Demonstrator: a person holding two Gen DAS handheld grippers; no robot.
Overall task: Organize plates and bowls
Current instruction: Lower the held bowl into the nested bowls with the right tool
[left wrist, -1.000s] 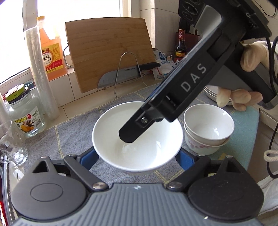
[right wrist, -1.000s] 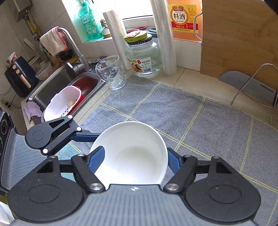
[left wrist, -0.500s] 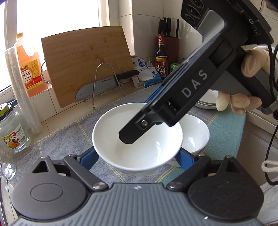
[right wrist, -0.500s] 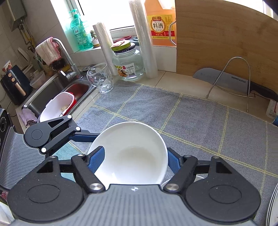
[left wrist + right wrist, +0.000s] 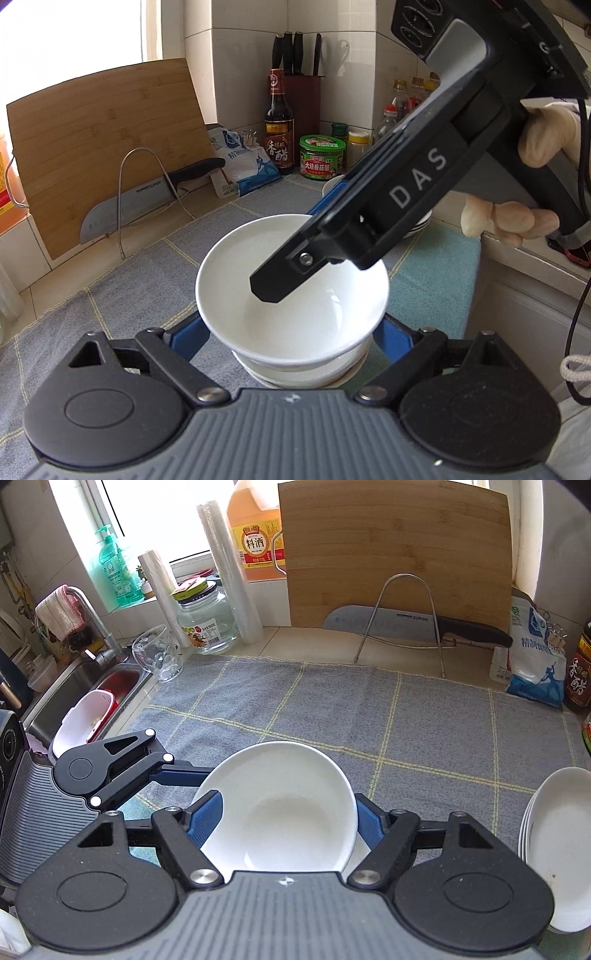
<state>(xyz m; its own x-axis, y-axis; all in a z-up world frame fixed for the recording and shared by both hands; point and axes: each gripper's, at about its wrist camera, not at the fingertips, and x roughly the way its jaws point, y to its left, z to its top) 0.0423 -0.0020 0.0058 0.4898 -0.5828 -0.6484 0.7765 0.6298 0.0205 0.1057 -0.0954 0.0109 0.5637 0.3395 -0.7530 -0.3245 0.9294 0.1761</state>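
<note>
Two grippers: you have both on one white bowl (image 5: 291,295), each pair of blue pads against its outer wall.
Sink: far left in the right wrist view, the sink (image 5: 79,686) holds a white and red basket (image 5: 86,720).
Glass: a dimpled glass (image 5: 157,653) stands at the left far corner of the grey cloth (image 5: 369,716).
Jar: a lidded jar (image 5: 205,618) sits just beyond the glass, between two film rolls (image 5: 232,576).
Left gripper: your left gripper (image 5: 293,330) is pinching the white bowl across its lower wall, one pad on each side.
White bowl: it sits in the near middle of the cloth, right above smaller stacked bowls (image 5: 303,373); whether it touches them you cannot tell.
Right gripper: your right gripper (image 5: 282,821) is clamped on the same bowl, pads against its left and right rim; your gloved hand (image 5: 532,184) holds its handle.
Cutting board: the bamboo cutting board (image 5: 395,554) leans at the far wall, with a knife (image 5: 406,626) on a wire stand in front.
Plates: a stack of white plates (image 5: 557,842) lies at the near right edge.
Bottles: a salt bag (image 5: 532,657) and a dark vinegar bottle (image 5: 279,122) stand at the far right.
</note>
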